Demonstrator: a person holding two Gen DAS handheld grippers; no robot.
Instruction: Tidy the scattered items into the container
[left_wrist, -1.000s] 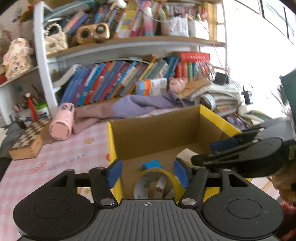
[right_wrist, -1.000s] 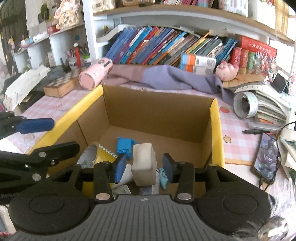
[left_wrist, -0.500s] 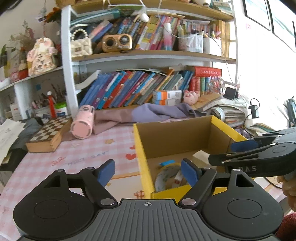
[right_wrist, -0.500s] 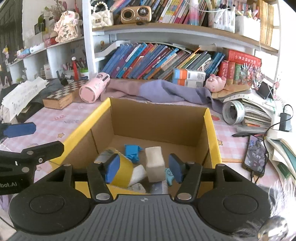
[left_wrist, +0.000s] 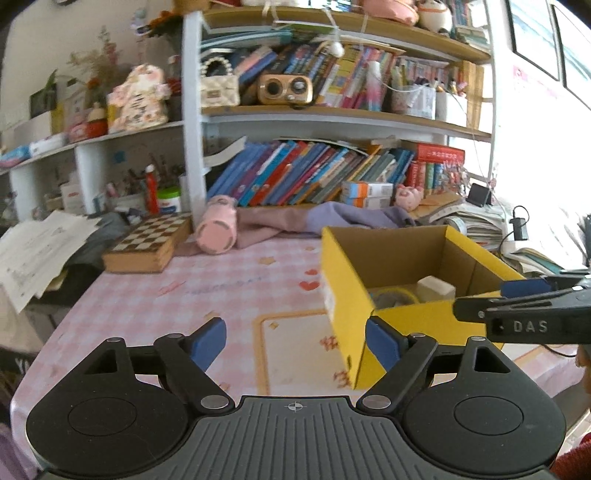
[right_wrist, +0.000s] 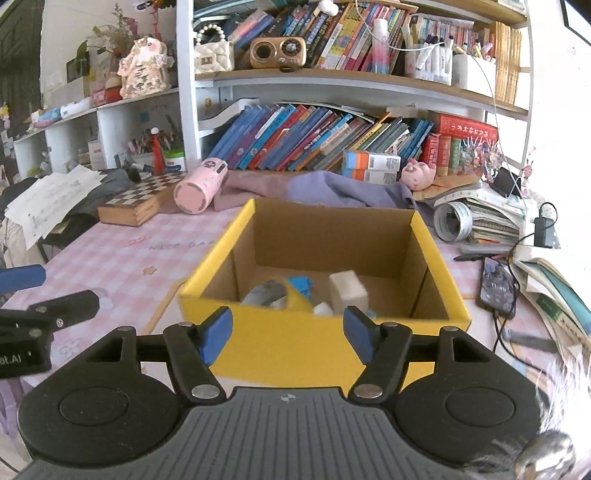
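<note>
A yellow cardboard box (right_wrist: 325, 343) stands on the pink checked table; it also shows in the left wrist view (left_wrist: 351, 295). Inside lie a yellow tape roll (right_wrist: 284, 297), a white block (right_wrist: 347, 290), a blue piece (right_wrist: 301, 284) and other small items. My right gripper (right_wrist: 288, 334) is open and empty, just in front of the box's near wall. My left gripper (left_wrist: 295, 339) is open and empty, to the left of the box above the table. The right gripper's fingers (left_wrist: 524, 295) cross the left wrist view at the right.
A chessboard box (right_wrist: 136, 201), a pink cylinder (right_wrist: 201, 184) and a purple cloth (right_wrist: 332, 188) lie behind the box. A phone (right_wrist: 496, 286), cables and stacked books (right_wrist: 491, 218) sit at the right. Bookshelves (right_wrist: 332, 81) rise at the back.
Both grippers have pulled back and up from inside the box and opened wider. The left one has moved left, off the box. The white block stays in the box.
</note>
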